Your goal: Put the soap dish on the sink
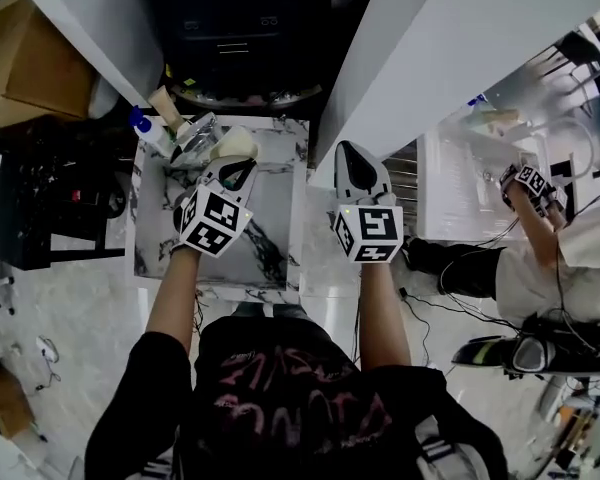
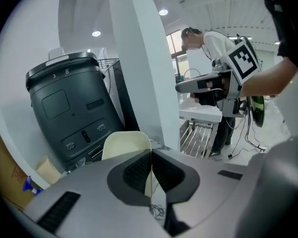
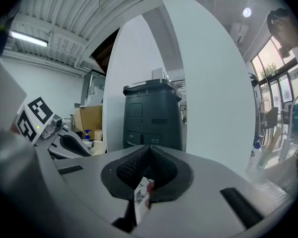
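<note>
The cream soap dish (image 1: 236,143) (image 2: 125,144) is held over the far end of the marble-patterned sink top (image 1: 270,223). My left gripper (image 1: 231,170) (image 2: 150,155) is shut on its near rim, and a strip of cream shows between the jaws. My right gripper (image 1: 352,154) (image 3: 148,152) hangs shut and empty over the sink top's right edge, level with the left one. Only marble pattern shows under its jaws.
A blue-capped bottle (image 1: 143,125) and a silver fitting (image 1: 194,134) stand at the sink top's far left. A dark grey bin (image 2: 69,113) (image 3: 151,115) sits behind. A white pillar (image 1: 450,58) rises on the right, a cardboard box (image 1: 25,58) sits left, and another person (image 1: 540,258) works far right.
</note>
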`<control>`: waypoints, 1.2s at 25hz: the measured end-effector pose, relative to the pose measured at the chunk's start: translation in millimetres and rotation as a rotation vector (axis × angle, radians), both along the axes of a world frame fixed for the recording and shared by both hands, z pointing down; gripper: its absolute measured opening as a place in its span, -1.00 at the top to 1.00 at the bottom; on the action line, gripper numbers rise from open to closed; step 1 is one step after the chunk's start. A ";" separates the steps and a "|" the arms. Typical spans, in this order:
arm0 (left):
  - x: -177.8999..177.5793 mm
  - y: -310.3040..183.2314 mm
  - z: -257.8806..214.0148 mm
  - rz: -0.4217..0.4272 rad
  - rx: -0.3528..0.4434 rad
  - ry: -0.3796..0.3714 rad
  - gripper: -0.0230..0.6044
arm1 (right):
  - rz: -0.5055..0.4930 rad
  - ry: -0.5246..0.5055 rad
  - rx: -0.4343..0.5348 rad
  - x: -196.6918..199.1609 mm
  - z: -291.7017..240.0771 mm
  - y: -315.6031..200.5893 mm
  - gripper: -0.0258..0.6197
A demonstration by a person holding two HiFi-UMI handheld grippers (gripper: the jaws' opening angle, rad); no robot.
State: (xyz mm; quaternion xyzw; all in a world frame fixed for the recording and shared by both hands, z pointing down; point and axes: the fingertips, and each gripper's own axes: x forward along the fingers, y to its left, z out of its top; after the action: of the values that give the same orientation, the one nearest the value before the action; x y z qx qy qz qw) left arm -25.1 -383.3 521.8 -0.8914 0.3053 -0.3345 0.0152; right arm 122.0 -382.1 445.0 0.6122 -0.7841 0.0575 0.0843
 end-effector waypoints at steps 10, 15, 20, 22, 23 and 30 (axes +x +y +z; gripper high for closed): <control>21.6 -17.1 70.0 0.224 -0.066 -0.206 0.86 | 0.032 -0.017 -0.039 8.0 26.3 -11.0 0.87; 30.1 -26.8 105.0 0.334 -0.102 -0.286 0.86 | 0.039 -0.018 -0.051 10.1 38.5 -20.6 0.87; 30.0 -31.0 133.5 0.405 -0.122 -0.376 0.86 | 0.054 -0.023 -0.090 12.7 57.1 -18.0 0.87; 30.9 -35.0 139.7 0.425 -0.119 -0.404 0.86 | 0.064 -0.030 -0.099 16.1 61.9 -18.6 0.87; 31.8 -36.2 142.6 0.433 -0.120 -0.414 0.84 | 0.069 -0.033 -0.102 17.7 63.6 -18.8 0.87; 29.9 -41.4 158.2 0.441 -0.130 -0.445 0.82 | 0.084 -0.035 -0.118 20.0 76.1 -17.9 0.87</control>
State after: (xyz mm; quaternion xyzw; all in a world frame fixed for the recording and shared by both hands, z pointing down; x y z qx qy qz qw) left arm 4.8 -424.7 680.1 -0.8401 0.0718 -0.5289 0.0969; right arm 142.0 -400.0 521.1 0.6374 -0.7543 0.1179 0.1042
